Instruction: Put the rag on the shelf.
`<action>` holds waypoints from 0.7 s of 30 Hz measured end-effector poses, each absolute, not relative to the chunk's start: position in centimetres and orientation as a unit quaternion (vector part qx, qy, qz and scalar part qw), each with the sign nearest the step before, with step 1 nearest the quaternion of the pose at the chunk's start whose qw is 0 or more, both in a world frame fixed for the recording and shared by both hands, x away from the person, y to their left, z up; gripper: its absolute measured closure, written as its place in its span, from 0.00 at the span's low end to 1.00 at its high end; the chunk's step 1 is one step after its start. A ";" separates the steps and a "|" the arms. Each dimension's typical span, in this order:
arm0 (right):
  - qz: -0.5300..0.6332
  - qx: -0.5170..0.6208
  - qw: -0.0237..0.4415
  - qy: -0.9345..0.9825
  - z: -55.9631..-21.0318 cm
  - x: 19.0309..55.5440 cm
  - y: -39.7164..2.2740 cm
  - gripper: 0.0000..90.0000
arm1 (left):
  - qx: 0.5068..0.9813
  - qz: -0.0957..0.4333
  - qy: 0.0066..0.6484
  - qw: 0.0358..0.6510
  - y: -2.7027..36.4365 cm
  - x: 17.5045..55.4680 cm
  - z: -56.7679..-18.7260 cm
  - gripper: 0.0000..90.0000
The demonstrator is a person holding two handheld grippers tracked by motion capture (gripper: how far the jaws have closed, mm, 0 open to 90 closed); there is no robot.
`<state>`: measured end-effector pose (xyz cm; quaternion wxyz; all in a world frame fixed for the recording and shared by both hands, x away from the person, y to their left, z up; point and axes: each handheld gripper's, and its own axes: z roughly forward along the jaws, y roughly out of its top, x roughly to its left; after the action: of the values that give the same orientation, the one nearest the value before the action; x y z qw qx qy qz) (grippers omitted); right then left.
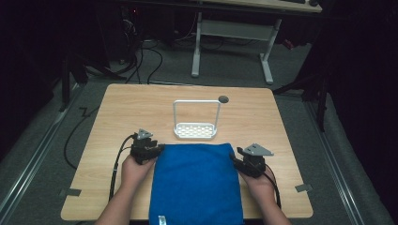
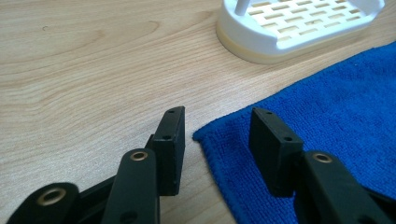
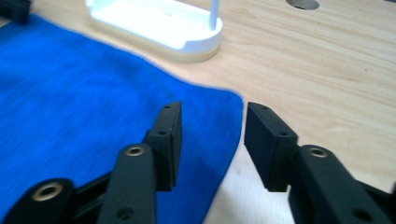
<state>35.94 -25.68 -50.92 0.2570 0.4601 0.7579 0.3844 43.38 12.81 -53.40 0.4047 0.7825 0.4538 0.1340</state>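
Note:
A blue towel (image 1: pixel 195 183) lies flat on the wooden table (image 1: pixel 131 108), and its near end hangs over the front edge. My left gripper (image 1: pixel 159 147) sits low at the towel's far left corner. In the left gripper view the left gripper (image 2: pixel 217 116) is open; the towel (image 2: pixel 336 116) corner lies between its jaws, one over bare wood and one over cloth. My right gripper (image 1: pixel 234 157) is at the far right corner. In the right gripper view the right gripper (image 3: pixel 212 112) is open and straddles the towel (image 3: pixel 93 93) edge without touching it.
A white slotted rack (image 1: pixel 195 130) with a tall loop handle stands just beyond the towel, close to both grippers; its base (image 2: pixel 299 28) (image 3: pixel 154 25) is near in both gripper views. A dark round hole (image 1: pixel 224 99) is set in the tabletop behind it.

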 end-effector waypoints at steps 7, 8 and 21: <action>0.350 0.492 0.243 0.759 -52.2 39.8 -25.3 0.61 | 0.784 0.135 0.455 0.401 12.1 43.0 -53.4 0.71; 0.350 0.492 0.243 0.759 -52.2 39.8 -25.3 0.61 | 0.784 0.135 0.455 0.401 12.1 43.0 -53.4 0.72; 0.336 0.503 0.224 0.764 -53.1 40.4 -24.9 0.70 | 0.794 0.166 0.443 0.382 11.5 42.6 -53.4 0.93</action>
<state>40.41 -24.92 -53.08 0.2240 0.5027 0.7644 0.3358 42.60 11.47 -53.39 0.3822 0.7939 0.4427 0.1664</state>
